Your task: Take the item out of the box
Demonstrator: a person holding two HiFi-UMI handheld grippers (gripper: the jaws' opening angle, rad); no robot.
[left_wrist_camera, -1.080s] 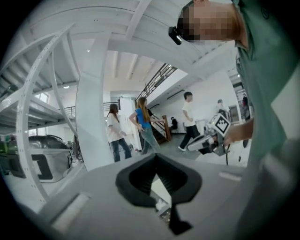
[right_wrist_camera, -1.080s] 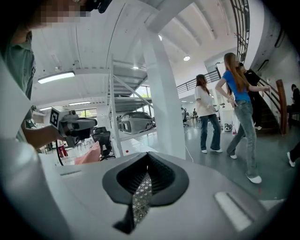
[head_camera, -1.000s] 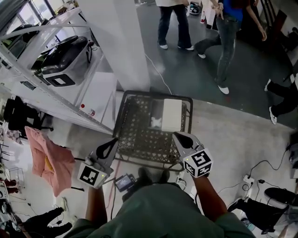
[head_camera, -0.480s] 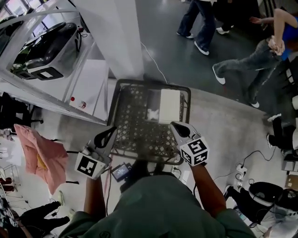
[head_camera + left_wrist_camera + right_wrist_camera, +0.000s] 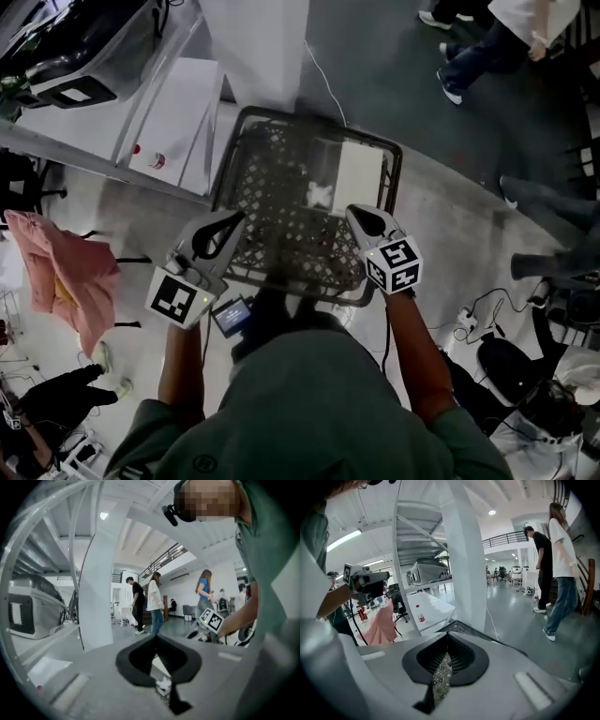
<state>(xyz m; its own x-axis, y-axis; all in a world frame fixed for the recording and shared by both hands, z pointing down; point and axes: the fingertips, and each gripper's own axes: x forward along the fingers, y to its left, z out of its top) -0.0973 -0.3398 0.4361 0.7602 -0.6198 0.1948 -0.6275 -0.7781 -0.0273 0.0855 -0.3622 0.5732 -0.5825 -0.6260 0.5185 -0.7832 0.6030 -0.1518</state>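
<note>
- left gripper (image 5: 231,225): jaws closed tip to tip, nothing in them.
- right gripper (image 5: 364,219): same, pads pressed together and empty. Only mesh shows through the slit behind the tips.
- mesh crate (image 5: 267,202) sits ahead of and below both sets of jaws. The tips hang near its near rim; I see no contact with anything inside.
- Likely item: white carton (image 5: 359,178), lying flat on the crate floor by the far-right wall. It is straight ahead of the right jaws and off to the side of the left ones.
- white scrap (image 5: 321,195), crumpled, lies just beside the carton, ahead of the gap between the two grippers. Can't tell if it's paper or cloth.
- Handling guess for the carton: light cardboard, stiff at the edges and smooth on the faces. It will probably slip under a shallow pinch and dent under a hard one.
- Grip: the right jaws must open first, then go across the short width at the near end. The wall-side long edge looks blocked, so the left jaws could tip it up from the free side.
- Scrap: soft and near weightless, so any pinch holds it.
- Watch for the tips snagging in the mesh.
</note>
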